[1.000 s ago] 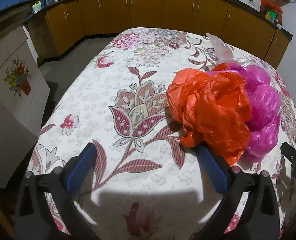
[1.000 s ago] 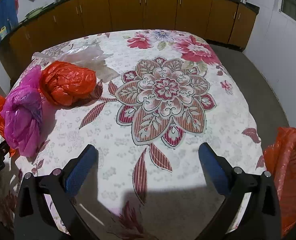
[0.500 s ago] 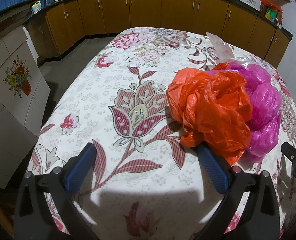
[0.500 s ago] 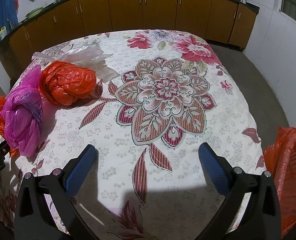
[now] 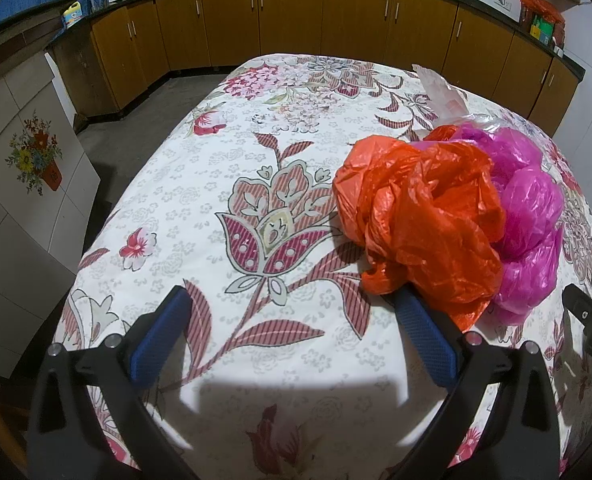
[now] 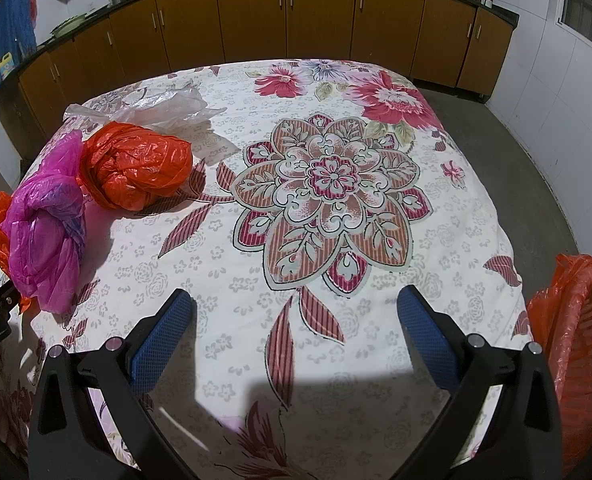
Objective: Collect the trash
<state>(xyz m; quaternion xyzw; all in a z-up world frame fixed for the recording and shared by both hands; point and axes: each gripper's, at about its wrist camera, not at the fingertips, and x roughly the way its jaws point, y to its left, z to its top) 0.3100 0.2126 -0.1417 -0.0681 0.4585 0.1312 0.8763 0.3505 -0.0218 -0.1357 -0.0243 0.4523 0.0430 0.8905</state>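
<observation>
While each hand-held gripper [image 5: 291,336] [image 6: 296,336] gapes empty, the orange bag [image 5: 424,216] half hides the pink bag [image 5: 528,216].

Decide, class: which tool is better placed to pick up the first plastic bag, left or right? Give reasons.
Left. The left tool is open beside the near orange bag; the right tool faces bare tablecloth.

Left gripper [image 5: 291,336] with jaws spread wide over the floral tablecloth [image 5: 255,168], crumpled orange plastic bag [image 5: 424,216] touching its right finger [image 5: 424,336], pink bag [image 5: 532,216] pressed behind it near the right edge, clear bag [image 5: 442,94] near the far right corner
</observation>
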